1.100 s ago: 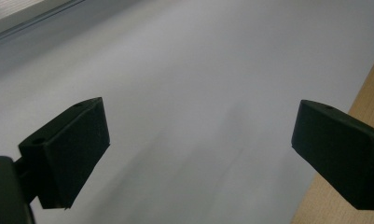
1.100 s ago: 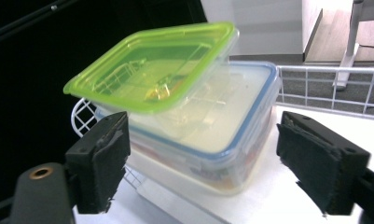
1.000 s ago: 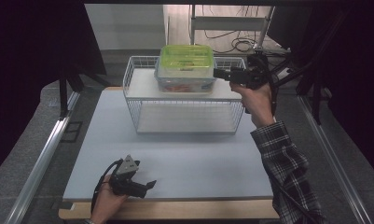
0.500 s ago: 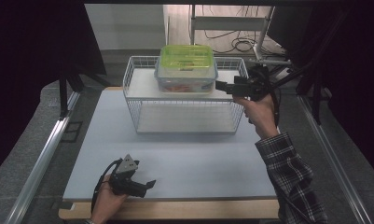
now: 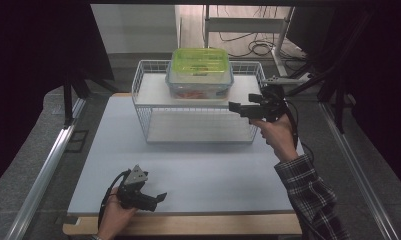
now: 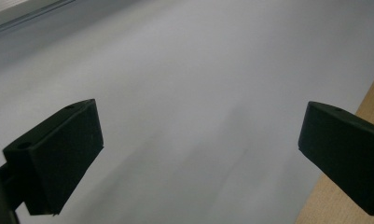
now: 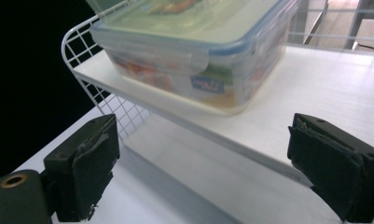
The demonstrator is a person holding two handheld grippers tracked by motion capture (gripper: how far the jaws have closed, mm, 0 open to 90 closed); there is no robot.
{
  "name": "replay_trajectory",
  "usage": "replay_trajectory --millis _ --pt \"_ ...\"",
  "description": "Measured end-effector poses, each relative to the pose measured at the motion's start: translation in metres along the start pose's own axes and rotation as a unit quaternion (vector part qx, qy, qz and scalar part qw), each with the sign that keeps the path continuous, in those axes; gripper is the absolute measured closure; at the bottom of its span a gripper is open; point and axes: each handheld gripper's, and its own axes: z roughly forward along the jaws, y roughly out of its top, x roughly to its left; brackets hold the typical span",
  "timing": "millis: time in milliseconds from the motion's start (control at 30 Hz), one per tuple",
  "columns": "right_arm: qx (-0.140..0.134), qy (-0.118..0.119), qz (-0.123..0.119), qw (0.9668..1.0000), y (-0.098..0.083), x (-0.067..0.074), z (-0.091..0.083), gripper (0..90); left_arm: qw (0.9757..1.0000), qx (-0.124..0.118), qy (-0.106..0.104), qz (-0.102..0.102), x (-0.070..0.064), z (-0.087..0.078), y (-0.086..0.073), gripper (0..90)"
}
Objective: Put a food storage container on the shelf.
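Note:
A clear food box with a green lid (image 5: pixel 200 75) stands on the upper white shelf of a wire rack (image 5: pixel 149 92) at the back of the table. My right gripper (image 5: pixel 234 107) hovers at the rack's right front corner and points left along the shelf edge. Its jaws have just been opening a little and stand open with nothing between them. In the right gripper view (image 7: pixel 203 163) the food box (image 7: pixel 194 51) lies ahead, apart from the jaws. My left gripper (image 5: pixel 160 197) rests low near the table's front edge, open (image 6: pixel 201 154) over the bare mat.
A pale grey mat (image 5: pixel 213 170) covers the table, with a wooden front edge (image 5: pixel 188 225). The rack's lower shelf (image 5: pixel 198 127) is bare. Metal rails run along both sides, and cables and a stand lie behind the table.
The right gripper has come down and back from beside the food box to the rack's right front corner. The left gripper has stayed put.

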Motion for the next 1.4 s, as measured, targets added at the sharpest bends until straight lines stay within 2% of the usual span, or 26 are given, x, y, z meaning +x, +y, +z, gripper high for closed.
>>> replay_trajectory --millis 300,767,1167,1400 --pt "0.004 0.008 -0.015 0.9999 -0.019 0.007 0.001 9.0 0.9997 -0.013 -0.006 -0.019 0.001 0.000 0.000 0.0" --pt "0.016 -0.001 -0.040 0.9991 -0.047 0.012 0.002 6.5 0.9998 -0.013 -0.007 -0.015 0.000 0.000 0.000 0.4" --pt "0.035 -0.008 -0.078 0.9963 -0.072 0.022 0.002 3.9 0.9998 -0.012 -0.008 -0.012 0.000 0.000 0.000 0.4" --pt "0.046 -0.008 -0.084 0.9953 -0.089 0.026 0.004 3.4 0.9997 -0.015 -0.013 -0.017 -0.001 0.000 0.000 0.5"
